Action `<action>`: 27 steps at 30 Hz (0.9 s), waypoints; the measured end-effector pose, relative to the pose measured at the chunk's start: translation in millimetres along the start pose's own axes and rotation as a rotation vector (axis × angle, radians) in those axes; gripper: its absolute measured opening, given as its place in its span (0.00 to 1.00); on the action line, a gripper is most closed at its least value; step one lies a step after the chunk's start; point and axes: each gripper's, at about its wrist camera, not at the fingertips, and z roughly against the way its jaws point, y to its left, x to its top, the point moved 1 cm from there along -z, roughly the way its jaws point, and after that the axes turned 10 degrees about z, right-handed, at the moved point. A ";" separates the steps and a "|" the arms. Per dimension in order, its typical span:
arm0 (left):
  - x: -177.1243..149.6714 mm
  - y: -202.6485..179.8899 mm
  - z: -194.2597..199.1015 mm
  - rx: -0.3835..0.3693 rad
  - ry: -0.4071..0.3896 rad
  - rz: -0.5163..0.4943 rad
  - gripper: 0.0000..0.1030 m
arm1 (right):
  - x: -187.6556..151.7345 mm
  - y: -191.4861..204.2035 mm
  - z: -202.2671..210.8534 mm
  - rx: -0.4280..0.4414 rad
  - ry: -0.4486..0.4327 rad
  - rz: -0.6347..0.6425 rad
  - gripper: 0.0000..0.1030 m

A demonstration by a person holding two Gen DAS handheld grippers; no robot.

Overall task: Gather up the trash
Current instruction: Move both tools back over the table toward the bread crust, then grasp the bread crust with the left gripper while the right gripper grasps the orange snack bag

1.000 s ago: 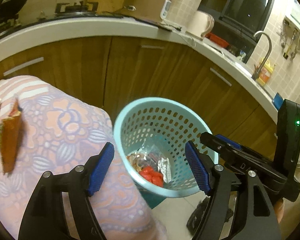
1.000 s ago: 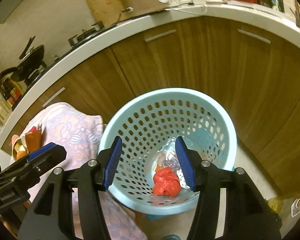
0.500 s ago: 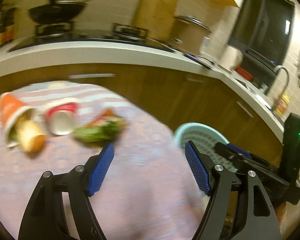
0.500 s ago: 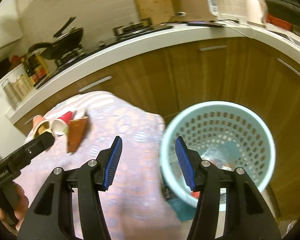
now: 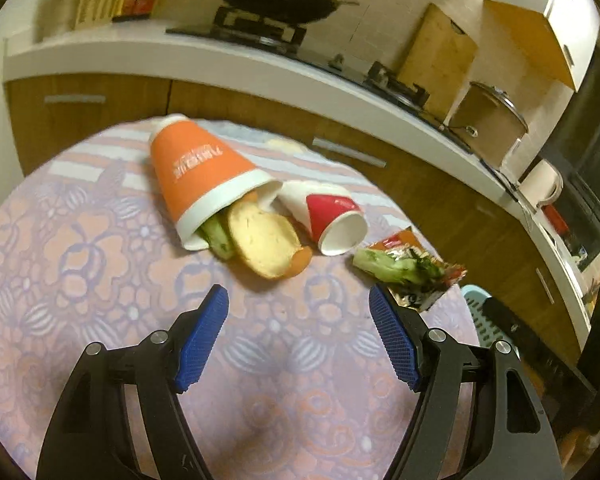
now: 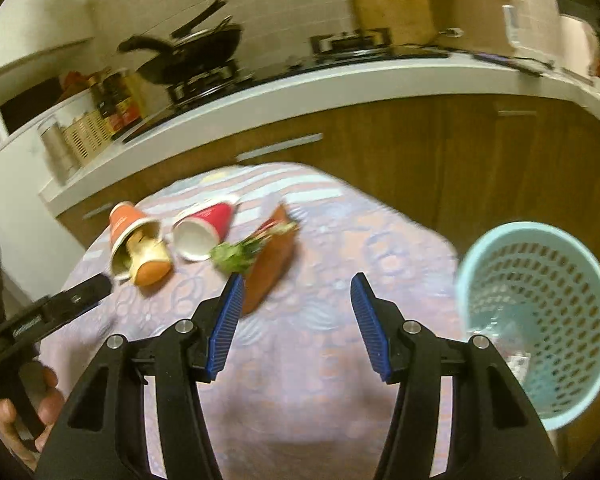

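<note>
Both tongs have swung away from the basket and now face the table, which a second ago sat only at the edge of either view. The left tongs hang wide and empty just short of the litter; the right tongs are equally wide and empty, a little further back. On the flowered table lie an orange cup on its side with a slice of bread and a green stalk spilling from its mouth, a red cup tipped over just beside it, and a foil wrapper with leafy scraps on top near the table's right edge. The blue basket stands on the floor off that edge, already holding some rubbish. My reading is that one drop is finished and the next pick-up is starting. The left tongs point closest to the bread and the orange cup, so that seems the likely target; a grip on the cup alone could let the bread slide out.
</note>
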 end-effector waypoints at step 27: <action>13.4 -3.4 -56.0 0.145 0.029 -0.043 0.17 | 12.2 21.9 -75.9 0.079 0.163 0.022 0.65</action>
